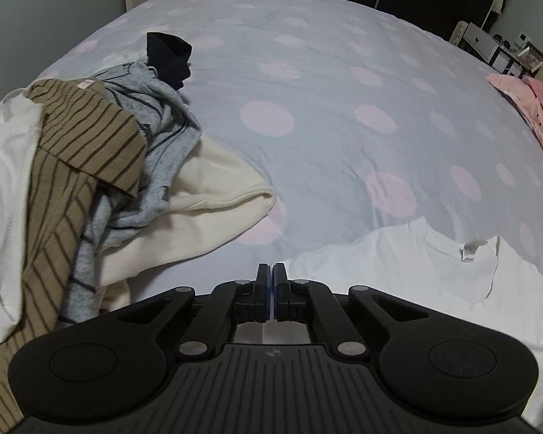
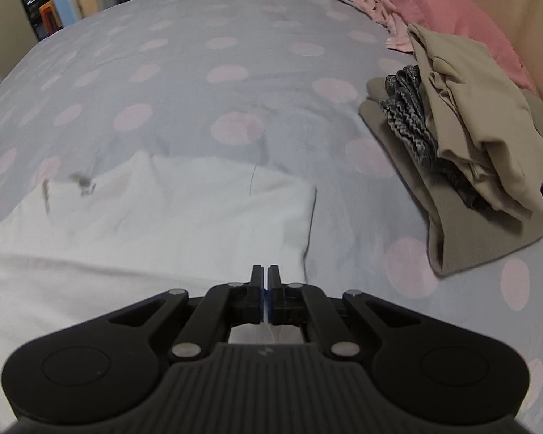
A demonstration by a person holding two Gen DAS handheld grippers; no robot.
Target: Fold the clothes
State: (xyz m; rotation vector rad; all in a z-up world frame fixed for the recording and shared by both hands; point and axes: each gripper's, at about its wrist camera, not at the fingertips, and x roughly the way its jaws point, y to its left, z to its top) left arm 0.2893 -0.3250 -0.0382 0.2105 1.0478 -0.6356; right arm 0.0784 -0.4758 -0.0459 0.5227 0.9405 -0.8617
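On the dotted grey bedspread [image 1: 325, 83] a white T-shirt [image 2: 170, 209] lies spread flat, neck label up, directly ahead of both tools. Each gripper's jaws are clenched, with white cloth showing just behind the fingers: the left gripper [image 1: 270, 271] pinches the shirt's near edge at its left side, the right gripper [image 2: 265, 273] the near edge by the right sleeve. Left of the shirt sits an unfolded clothes heap [image 1: 90, 152]; to the right, a folded beige stack [image 2: 470, 152].
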